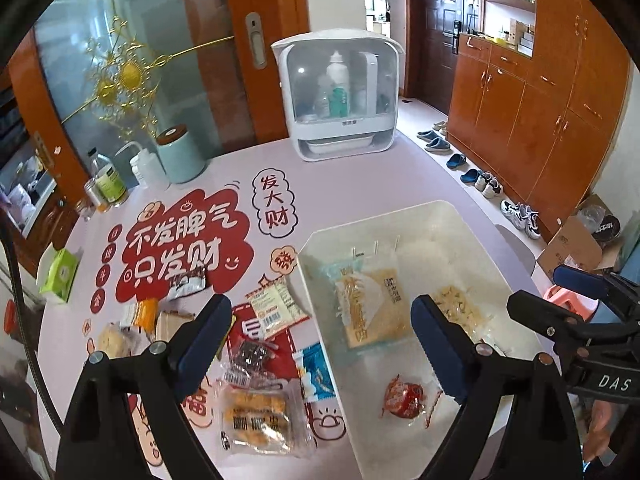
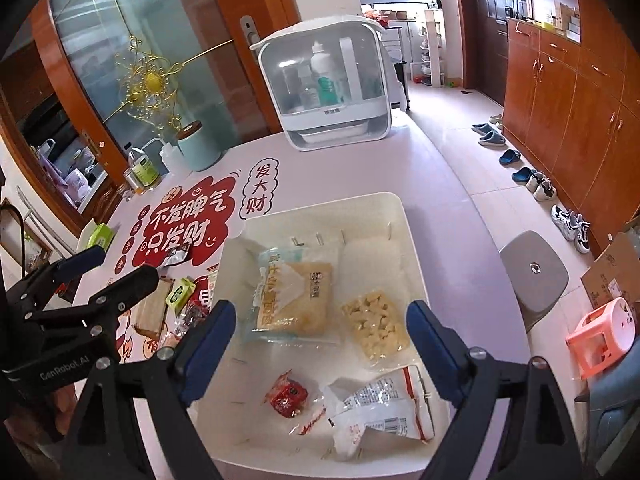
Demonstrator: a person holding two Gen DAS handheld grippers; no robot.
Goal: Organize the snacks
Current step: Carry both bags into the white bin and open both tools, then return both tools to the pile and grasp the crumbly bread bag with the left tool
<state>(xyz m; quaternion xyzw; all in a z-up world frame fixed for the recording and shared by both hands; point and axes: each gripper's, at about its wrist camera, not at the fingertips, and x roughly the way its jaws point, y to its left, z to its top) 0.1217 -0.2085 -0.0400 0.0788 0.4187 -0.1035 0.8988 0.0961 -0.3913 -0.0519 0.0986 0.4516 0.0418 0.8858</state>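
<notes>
Four packets in bin: white plastic bin (image 2: 394,216) is holding a large beige noodle pack (image 2: 296,300), a clear bag of pale pieces (image 2: 376,326), a red wrapped sweet (image 2: 288,396) and a white crinkled pouch (image 2: 380,408).
Loose snacks: lying on the table mat (image 1: 224,184) left of the bin – among them a biscuit pack (image 1: 256,420) and a blue sachet (image 1: 318,372).
Handling: judged light, soft, crinkly, slippery film – taking hold at a sealed edge is advised.
Left gripper (image 1: 320,340): standing wide apart, gripping nothing, hovering over the bin's left wall.
Right gripper (image 2: 320,344): gaping fully, empty, hanging above the bin contents.
</notes>
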